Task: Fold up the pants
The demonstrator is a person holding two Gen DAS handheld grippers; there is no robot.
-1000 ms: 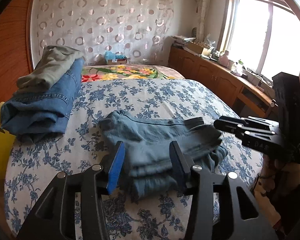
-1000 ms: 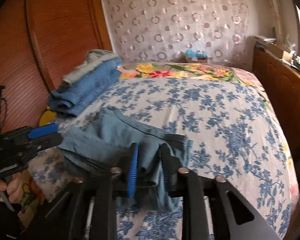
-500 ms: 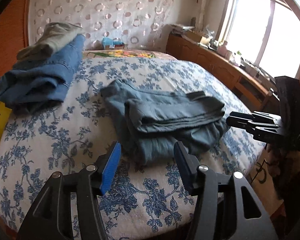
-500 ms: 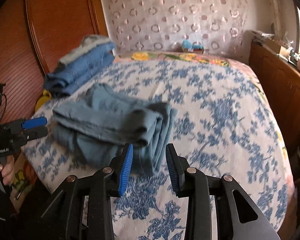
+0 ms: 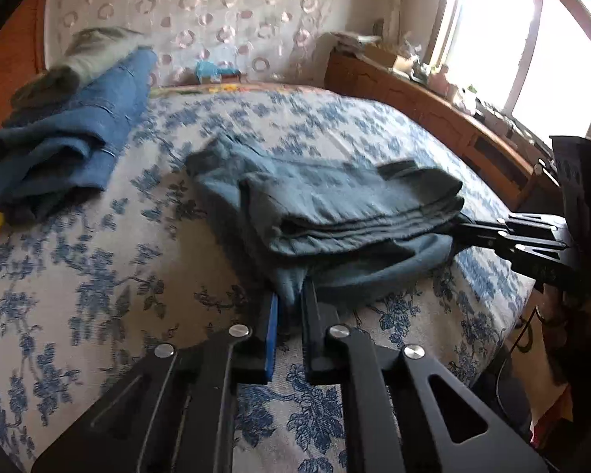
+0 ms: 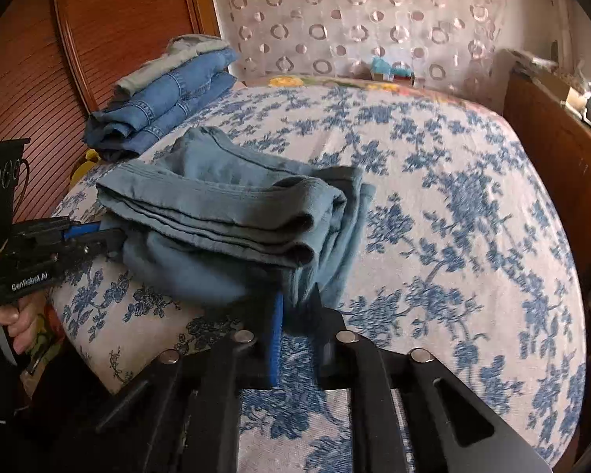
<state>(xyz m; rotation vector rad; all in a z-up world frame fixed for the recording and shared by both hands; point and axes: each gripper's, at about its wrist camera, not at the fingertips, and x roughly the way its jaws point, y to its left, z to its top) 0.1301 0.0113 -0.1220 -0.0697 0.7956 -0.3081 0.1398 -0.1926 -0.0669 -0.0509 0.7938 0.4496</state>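
Grey-blue pants (image 5: 335, 205) lie folded in layers near the front edge of the bed, also in the right wrist view (image 6: 232, 216). My left gripper (image 5: 289, 301) is shut on the near bottom edge of the pants at their left corner. My right gripper (image 6: 297, 301) is shut on the bottom edge at the right corner. Each gripper shows in the other's view, the right one (image 5: 469, 228) and the left one (image 6: 98, 236), both at the pants' edge.
A stack of folded jeans (image 5: 67, 134) with a grey garment on top lies at the bed's far left, by the wooden headboard (image 6: 110, 31). The floral bedspread (image 6: 453, 197) covers the bed. A wooden sideboard (image 5: 433, 114) runs along the window side.
Both grippers were open just short of the folded pants. They have moved forward to the bottom layer's edge and closed on it at the two front corners.
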